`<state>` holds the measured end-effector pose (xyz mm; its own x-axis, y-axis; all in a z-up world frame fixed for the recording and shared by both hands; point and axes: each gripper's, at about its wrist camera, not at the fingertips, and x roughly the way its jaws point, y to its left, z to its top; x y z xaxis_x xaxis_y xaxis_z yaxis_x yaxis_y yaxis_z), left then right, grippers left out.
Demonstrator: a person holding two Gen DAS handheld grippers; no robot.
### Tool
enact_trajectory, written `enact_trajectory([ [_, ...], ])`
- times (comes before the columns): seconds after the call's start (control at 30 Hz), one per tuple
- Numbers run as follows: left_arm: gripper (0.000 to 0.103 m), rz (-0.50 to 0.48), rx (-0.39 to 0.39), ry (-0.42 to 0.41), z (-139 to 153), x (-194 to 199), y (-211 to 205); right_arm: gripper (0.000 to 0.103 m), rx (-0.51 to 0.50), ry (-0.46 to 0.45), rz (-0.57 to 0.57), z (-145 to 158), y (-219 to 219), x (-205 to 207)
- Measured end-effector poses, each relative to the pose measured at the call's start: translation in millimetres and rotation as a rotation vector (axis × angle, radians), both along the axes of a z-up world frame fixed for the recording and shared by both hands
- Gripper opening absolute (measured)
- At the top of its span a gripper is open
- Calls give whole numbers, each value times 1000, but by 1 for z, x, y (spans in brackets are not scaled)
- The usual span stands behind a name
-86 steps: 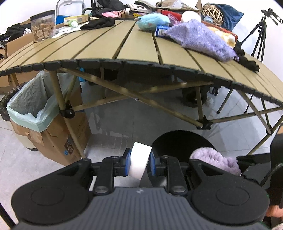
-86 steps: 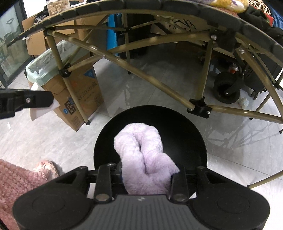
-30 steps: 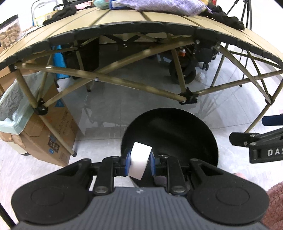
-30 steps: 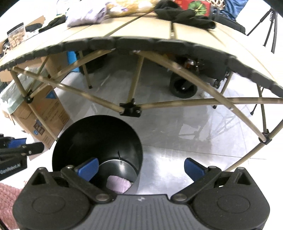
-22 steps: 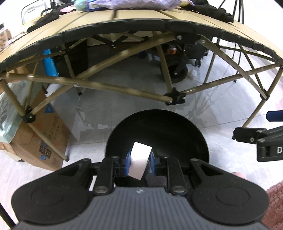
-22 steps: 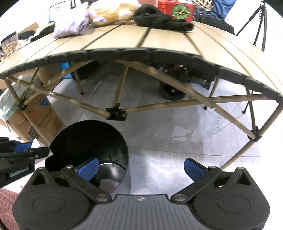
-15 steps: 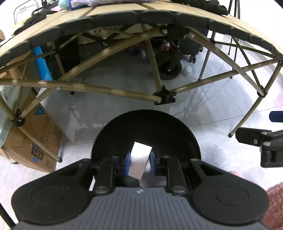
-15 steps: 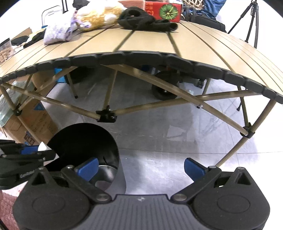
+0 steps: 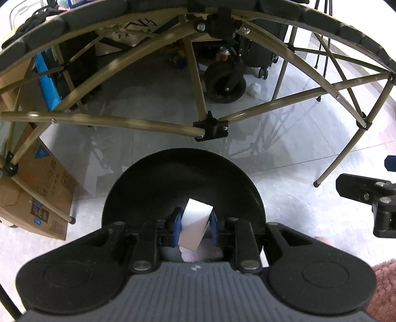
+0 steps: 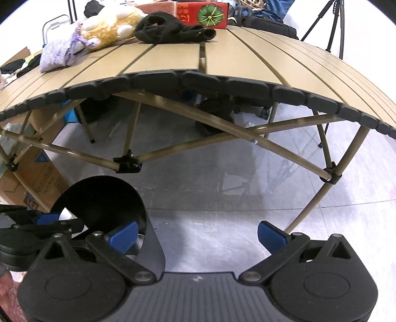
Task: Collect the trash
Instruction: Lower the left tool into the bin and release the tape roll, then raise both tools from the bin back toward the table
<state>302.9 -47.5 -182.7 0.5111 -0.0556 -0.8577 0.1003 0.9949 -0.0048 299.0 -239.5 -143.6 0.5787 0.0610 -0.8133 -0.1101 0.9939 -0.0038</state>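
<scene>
My left gripper [image 9: 195, 226] hangs over the mouth of the black round bin [image 9: 183, 158]. A white folded paper piece [image 9: 195, 228] sits tilted between its blue pads, which still touch it as the jaws begin opening. Below it, on the bin's bottom, lies a lilac fluffy item [image 9: 200, 251]. My right gripper [image 10: 195, 234] is open and holds nothing. It hangs over the floor just right of the bin [image 10: 104, 193], and its left fingertip [image 10: 122, 235] overlaps the bin's rim. The left gripper [image 10: 47, 220] shows at that view's left edge.
A tan slatted folding table [image 10: 222, 57] stands ahead, with olive cross-braces [image 9: 210, 128] under it. On top lie a red box [image 10: 201, 12], black cloth [image 10: 170, 29], a plush toy [image 10: 109, 22] and a purple pouch [image 10: 57, 55]. A cardboard box [image 9: 39, 188] stands left. A crumpled white scrap [image 9: 255, 89] lies near a wheel [image 9: 222, 84].
The left gripper moved forward and lower over the bin with the white piece in it. The right gripper drifted right, away from the bin mouth, and stayed open.
</scene>
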Motion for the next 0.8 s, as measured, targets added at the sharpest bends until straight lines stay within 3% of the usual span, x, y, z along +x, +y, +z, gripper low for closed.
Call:
enact_trajectory([
  [0.07, 28, 5, 6, -3, 0, 0, 2, 103, 0, 1, -4, -1, -1, 0],
  [0.1, 35, 5, 9, -6, 1, -1, 2, 103, 1, 1, -4, 0, -1, 0],
  [0.17, 66, 18, 12, -10, 2, -2, 4, 103, 2, 1, 2, 0, 0, 0],
  [0.2, 91, 32, 15, -14, 3, -2, 4, 103, 2, 0, 6, 0, 0, 0],
  [0.23, 103, 55, 15, -23, 5, -3, 7, 103, 1, 0, 8, 0, 1, 0],
  [0.8, 103, 81, 28, -8, 11, -6, 19, 103, -11, 8, 25, -4, 7, 1],
])
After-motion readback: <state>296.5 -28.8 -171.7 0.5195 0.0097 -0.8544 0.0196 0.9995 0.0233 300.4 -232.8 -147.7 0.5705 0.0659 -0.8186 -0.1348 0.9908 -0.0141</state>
